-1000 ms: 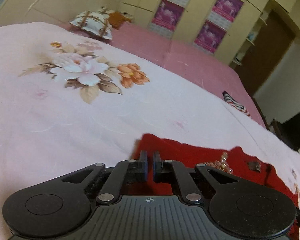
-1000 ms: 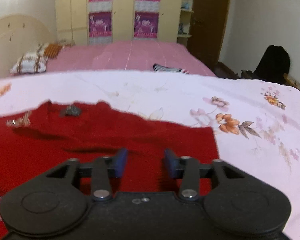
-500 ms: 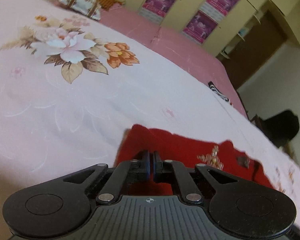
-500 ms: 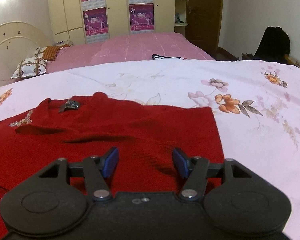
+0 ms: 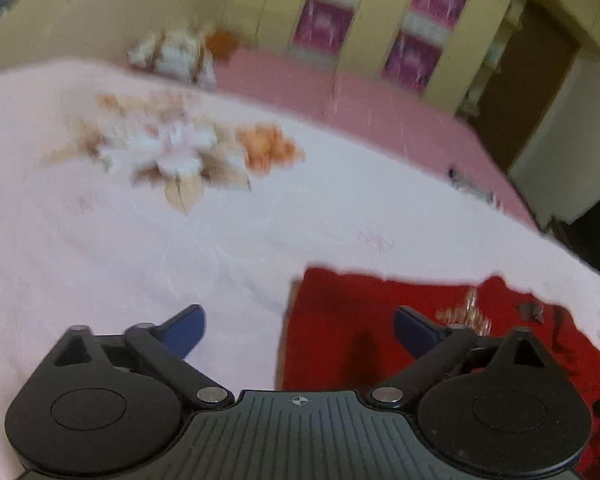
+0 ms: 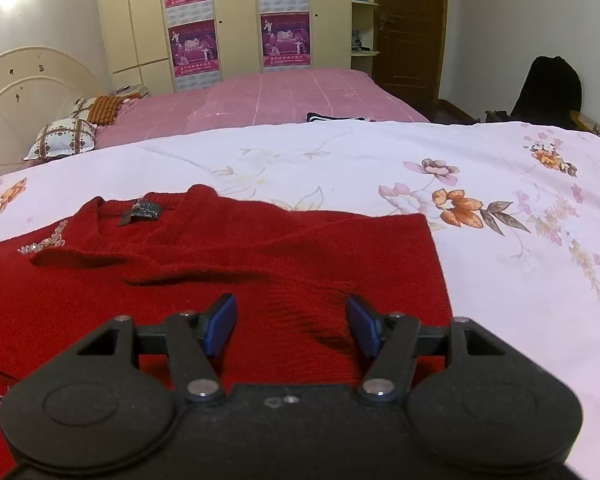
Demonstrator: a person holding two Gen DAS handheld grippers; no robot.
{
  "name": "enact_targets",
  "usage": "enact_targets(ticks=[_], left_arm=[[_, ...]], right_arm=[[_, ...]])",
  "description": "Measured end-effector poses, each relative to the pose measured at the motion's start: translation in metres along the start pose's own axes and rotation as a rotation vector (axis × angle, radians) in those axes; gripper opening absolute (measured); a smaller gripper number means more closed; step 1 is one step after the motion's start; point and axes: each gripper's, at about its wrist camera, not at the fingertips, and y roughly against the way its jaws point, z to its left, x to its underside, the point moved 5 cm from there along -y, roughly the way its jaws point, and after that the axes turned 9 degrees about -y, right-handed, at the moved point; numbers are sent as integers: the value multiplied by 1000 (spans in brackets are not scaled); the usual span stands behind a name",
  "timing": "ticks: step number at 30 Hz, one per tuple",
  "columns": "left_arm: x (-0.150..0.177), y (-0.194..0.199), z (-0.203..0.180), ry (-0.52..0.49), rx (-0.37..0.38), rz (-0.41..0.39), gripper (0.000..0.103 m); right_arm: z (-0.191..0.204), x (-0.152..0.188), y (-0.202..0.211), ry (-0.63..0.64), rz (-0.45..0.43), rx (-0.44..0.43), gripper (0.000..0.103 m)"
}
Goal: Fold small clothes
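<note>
A small red knitted sweater (image 6: 228, 264) lies on the floral bedsheet (image 6: 500, 280), partly folded, with beaded trim and a dark neck label (image 6: 140, 212). In the left wrist view the sweater (image 5: 348, 320) has a straight folded left edge. My left gripper (image 5: 300, 330) is open and empty, its jaws wide apart over that edge; this view is blurred. My right gripper (image 6: 290, 324) is open and empty, low over the sweater's right part.
The sheet (image 5: 140, 248) spreads far to the left. Behind it is a pink bed (image 6: 292, 96) with pillows (image 6: 60, 140) and a striped cloth (image 6: 332, 117). Wardrobes (image 6: 236, 20), a door (image 6: 408, 28) and a dark bag (image 6: 548, 92) stand beyond.
My left gripper, shut at the sweater's left edge before, has opened wide and let go. My right gripper has opened further and the sweater lies settled.
</note>
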Motion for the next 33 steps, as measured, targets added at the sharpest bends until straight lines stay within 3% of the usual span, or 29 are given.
enact_targets(ticks=[4, 5, 6, 8, 9, 11, 13, 17, 18, 20, 23, 28, 33], left_arm=[[4, -16, -1, -6, 57, 53, 102], [4, -19, -1, 8, 72, 44, 93], [3, -23, -1, 14, 80, 47, 76], [1, -33, -1, 18, 85, 46, 67], [-1, -37, -3, 13, 93, 49, 47], [-4, -45, -8, 16, 117, 71, 18], [-6, -46, -12, 15, 102, 58, 18], [-7, -28, -9, 12, 53, -9, 9], [-8, -30, -7, 1, 30, -14, 9], [-5, -38, -3, 0, 10, 13, 9], [0, -35, -13, -91, -41, -18, 9], [-6, 0, -15, -75, -52, -46, 10], [9, 45, -38, -110, 56, -13, 10]], right_arm=[[0, 0, 0, -3, -2, 1, 61], [1, -1, 0, -4, -3, 2, 61], [1, 0, 0, -6, -4, 2, 61], [0, -1, 1, -11, -3, -1, 60], [1, -2, 1, -13, -2, -4, 58], [2, -4, 0, -13, -1, -4, 57], [5, -4, 0, -4, -3, -5, 54], [10, -3, 0, 12, -2, -11, 31], [11, -4, 0, 14, -5, -13, 25], [13, -6, -2, 36, -20, 14, 22], [9, -2, -14, 58, -43, 71, 20], [4, -8, 1, 1, -19, 57, 31], [8, -6, 35, -34, -44, -15, 38]])
